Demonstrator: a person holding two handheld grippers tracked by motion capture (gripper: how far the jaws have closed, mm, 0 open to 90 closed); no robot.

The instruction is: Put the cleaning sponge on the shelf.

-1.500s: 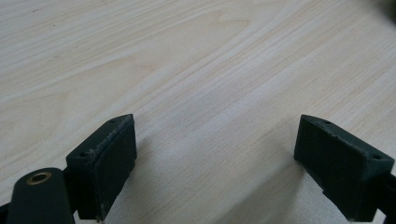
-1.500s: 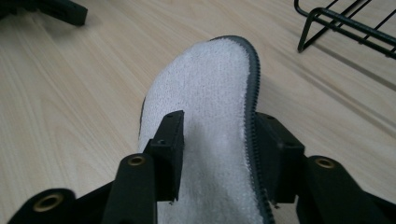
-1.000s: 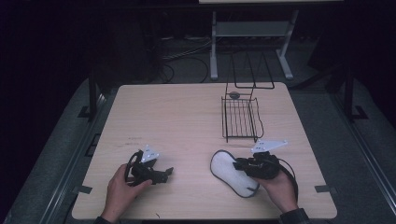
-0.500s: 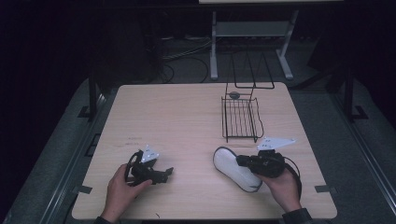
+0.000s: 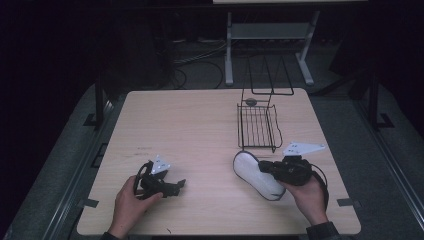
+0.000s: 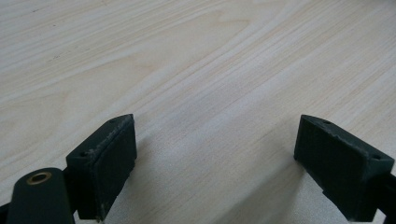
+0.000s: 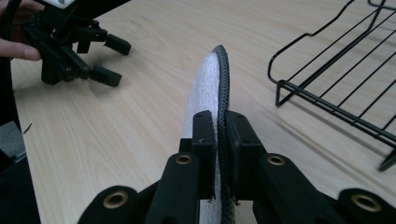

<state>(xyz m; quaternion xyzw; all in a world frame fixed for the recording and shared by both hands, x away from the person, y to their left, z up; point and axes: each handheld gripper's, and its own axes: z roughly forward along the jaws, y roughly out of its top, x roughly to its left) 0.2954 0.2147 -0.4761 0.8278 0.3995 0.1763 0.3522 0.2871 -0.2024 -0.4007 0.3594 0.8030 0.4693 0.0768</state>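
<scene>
A white insole with a dark rim point(image 5: 251, 171) sits at the front right of the wooden table point(image 5: 200, 125). My right gripper point(image 5: 266, 168) is shut on its near edge. In the right gripper view the insole point(image 7: 201, 88) stands on edge between the pads of the right gripper point(image 7: 218, 127). These jaws have just been closing with the insole between them. My left gripper point(image 5: 178, 185) rests at the front left of the table, held by a hand. Its jaws are open, and the left gripper point(image 6: 217, 149) has only bare wood between them. It also appears as the left gripper point(image 7: 100, 58) far off in the right gripper view.
A black wire rack point(image 5: 257, 125) stands just behind the insole, its rim point(image 7: 336, 79) close on the right in the right gripper view. A small grey round object point(image 5: 251, 101) lies behind the rack. Bare tabletop spreads across the middle and back left.
My right gripper has shifted slightly to the right and drawn the insole along with it, tipping it up on edge. The left hand has stayed where it was.
</scene>
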